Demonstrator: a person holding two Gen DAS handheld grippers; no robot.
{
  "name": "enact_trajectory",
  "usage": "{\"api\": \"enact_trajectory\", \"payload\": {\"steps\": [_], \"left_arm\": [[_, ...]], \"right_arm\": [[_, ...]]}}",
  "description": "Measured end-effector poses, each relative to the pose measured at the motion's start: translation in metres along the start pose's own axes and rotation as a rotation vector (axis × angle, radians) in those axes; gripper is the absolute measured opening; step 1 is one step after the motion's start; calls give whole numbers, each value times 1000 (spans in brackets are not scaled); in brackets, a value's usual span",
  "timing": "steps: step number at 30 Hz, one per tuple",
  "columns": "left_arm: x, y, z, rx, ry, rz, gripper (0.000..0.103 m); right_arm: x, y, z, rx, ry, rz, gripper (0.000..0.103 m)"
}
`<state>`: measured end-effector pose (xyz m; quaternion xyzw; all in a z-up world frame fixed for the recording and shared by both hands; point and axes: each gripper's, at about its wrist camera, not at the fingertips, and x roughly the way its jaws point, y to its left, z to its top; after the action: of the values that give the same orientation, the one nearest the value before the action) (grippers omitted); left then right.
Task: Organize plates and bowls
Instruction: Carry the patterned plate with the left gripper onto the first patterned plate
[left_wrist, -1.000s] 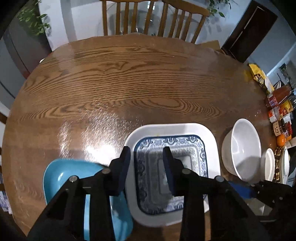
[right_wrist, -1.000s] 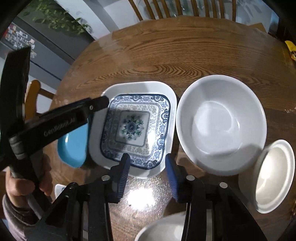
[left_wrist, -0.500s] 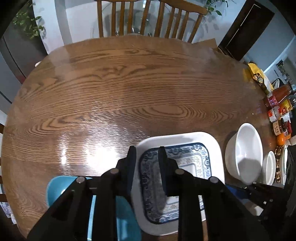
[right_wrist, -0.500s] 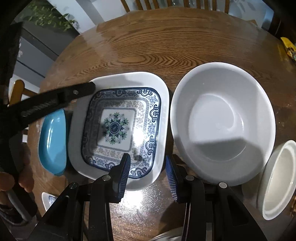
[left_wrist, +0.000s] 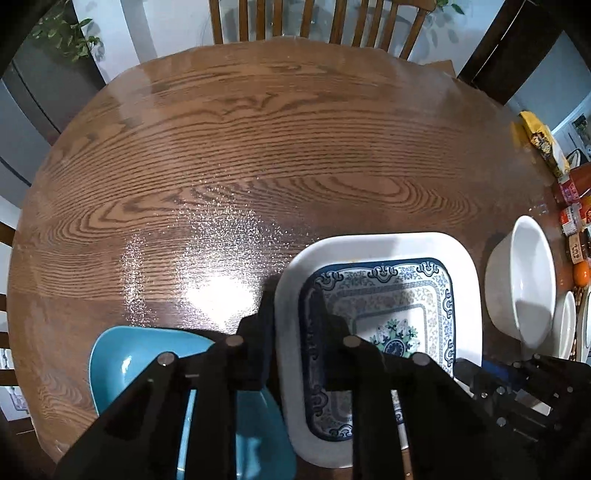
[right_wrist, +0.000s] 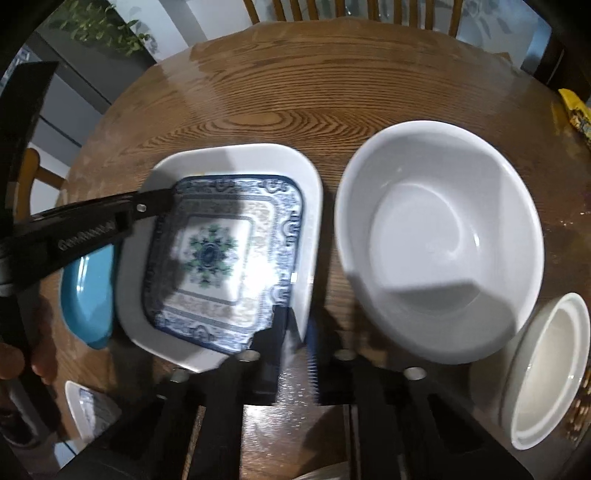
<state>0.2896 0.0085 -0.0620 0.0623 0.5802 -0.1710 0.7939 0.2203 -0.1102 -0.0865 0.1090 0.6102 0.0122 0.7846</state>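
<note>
The left gripper (left_wrist: 291, 325) has just been closing and now pinches the left rim of the square white ceramic dish (left_wrist: 373, 243), one jaw outside the rim and one inside; 1 second ago its jaws stood wide above that edge. The right gripper (right_wrist: 295, 332) has just snapped together too, clamped on the dish's near right corner (right_wrist: 310, 206), where earlier its fingers hung apart short of the dish. Nested inside the white dish lies the square blue-and-white patterned plate (right_wrist: 221, 254), flat and centred. The dish sits on the round wooden table (left_wrist: 258, 155), with the turquoise plate (left_wrist: 125, 362) just beside it on the left and the large round white bowl (right_wrist: 439, 240) just beside it on the right. A smaller white bowl (right_wrist: 546, 369) rests past the large one. In the right wrist view both bowls now look larger and closer than before, and a person's hand (right_wrist: 22, 362) shows at the left edge
</note>
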Motion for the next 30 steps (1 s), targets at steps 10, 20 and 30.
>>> {"api": "enact_trajectory", "payload": {"steps": [10, 20, 30], "left_arm": [[-82, -7, -31, 15, -164, 59, 16], [-146, -24, -98, -26, -304, 130, 16], [-164, -21, -161, -114, -333, 201, 17]], "right_arm": [[-48, 5, -14, -34, -109, 12, 9], [-104, 9, -73, -110, -200, 100, 9], [-108, 40, -129, -209, -173, 165, 9]]}}
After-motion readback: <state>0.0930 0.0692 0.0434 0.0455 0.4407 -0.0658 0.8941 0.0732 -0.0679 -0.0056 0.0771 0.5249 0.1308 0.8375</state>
